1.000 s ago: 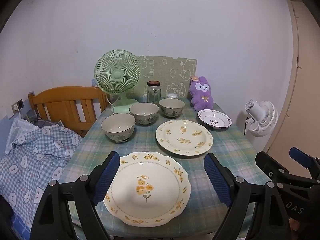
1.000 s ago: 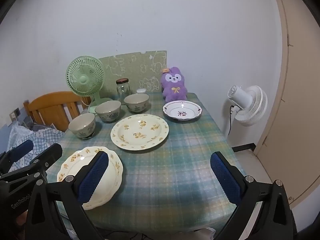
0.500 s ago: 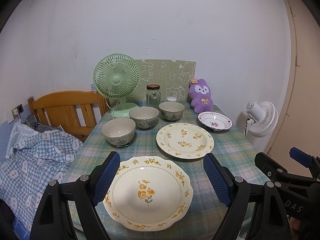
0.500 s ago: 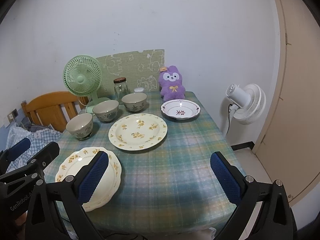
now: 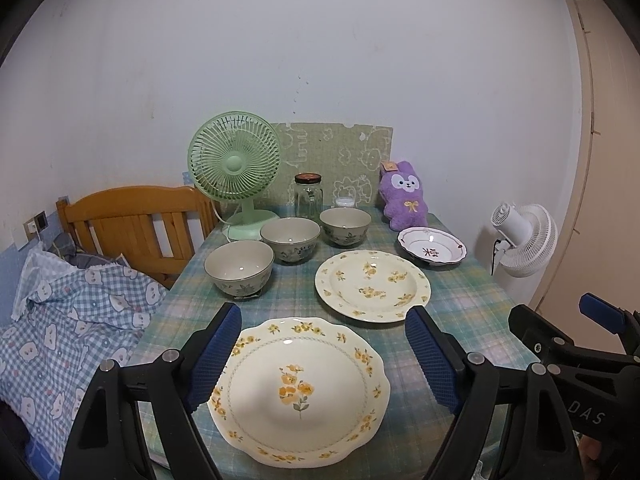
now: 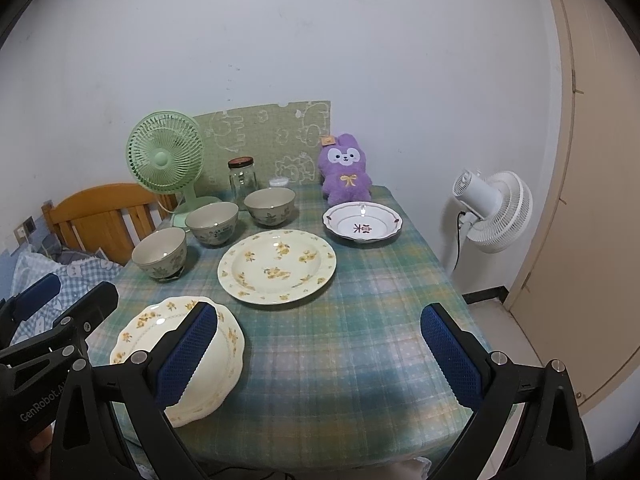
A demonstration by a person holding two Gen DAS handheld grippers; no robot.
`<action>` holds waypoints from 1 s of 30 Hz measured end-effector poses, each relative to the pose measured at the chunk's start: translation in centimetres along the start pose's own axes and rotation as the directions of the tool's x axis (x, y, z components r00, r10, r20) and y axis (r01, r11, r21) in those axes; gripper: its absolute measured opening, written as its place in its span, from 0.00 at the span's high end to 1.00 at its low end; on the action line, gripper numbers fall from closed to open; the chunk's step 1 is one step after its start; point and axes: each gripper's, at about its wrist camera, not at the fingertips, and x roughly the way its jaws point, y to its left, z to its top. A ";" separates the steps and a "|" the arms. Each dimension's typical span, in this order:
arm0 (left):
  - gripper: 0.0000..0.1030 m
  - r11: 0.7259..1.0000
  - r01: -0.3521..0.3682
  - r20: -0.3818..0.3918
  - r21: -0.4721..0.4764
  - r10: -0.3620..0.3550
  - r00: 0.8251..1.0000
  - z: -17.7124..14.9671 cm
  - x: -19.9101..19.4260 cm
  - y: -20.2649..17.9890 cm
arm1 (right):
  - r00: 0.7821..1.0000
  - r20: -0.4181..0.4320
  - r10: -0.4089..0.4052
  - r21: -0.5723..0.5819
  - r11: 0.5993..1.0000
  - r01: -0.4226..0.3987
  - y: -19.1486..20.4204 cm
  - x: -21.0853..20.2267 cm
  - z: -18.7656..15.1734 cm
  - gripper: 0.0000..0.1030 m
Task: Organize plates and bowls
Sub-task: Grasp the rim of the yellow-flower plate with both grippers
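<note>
Doorway (image 6: 592, 200) shows only in right view; both grippers' jaws spread, pinching nothing.

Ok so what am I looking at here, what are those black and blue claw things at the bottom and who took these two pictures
Those are two hand-held grippers; each carries a camera looking along its fingers. The left gripper frames the near scalloped plate without touching it. The right gripper is beside it over the checked tablecloth. Both are open and hold nothing. On the table: three bowls, a round floral plate, a small white dish, a green fan, a jar and a purple plush.
</note>
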 end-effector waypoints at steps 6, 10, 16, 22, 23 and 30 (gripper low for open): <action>0.18 1.000 -0.005 0.000 -0.003 0.005 1.000 -0.1 0.0 0.2 | 1.000 -0.005 0.002 -0.008 1.000 -0.002 0.4 0.1 0.1 0.00; 0.18 1.000 -0.004 0.000 -0.003 0.004 1.000 -0.1 0.0 0.3 | 1.000 -0.004 0.001 -0.007 1.000 -0.001 0.4 0.1 0.1 0.00; 0.19 1.000 -0.004 0.001 -0.004 0.004 1.000 -0.3 -0.2 0.4 | 1.000 -0.006 0.000 -0.007 1.000 0.000 0.4 0.2 0.0 0.00; 0.20 1.000 -0.002 0.001 -0.001 0.002 1.000 -0.2 -0.1 0.4 | 1.000 -0.006 0.000 -0.007 1.000 0.000 0.5 0.2 0.1 0.00; 0.20 1.000 -0.002 0.002 0.000 0.002 1.000 -0.2 -0.1 0.4 | 1.000 -0.006 0.000 -0.007 1.000 0.000 0.5 0.2 0.1 0.00; 0.22 1.000 -0.006 0.007 0.006 0.006 1.000 0.0 -0.2 0.2 | 1.000 -0.007 0.000 -0.009 1.000 0.000 0.5 0.2 0.1 0.00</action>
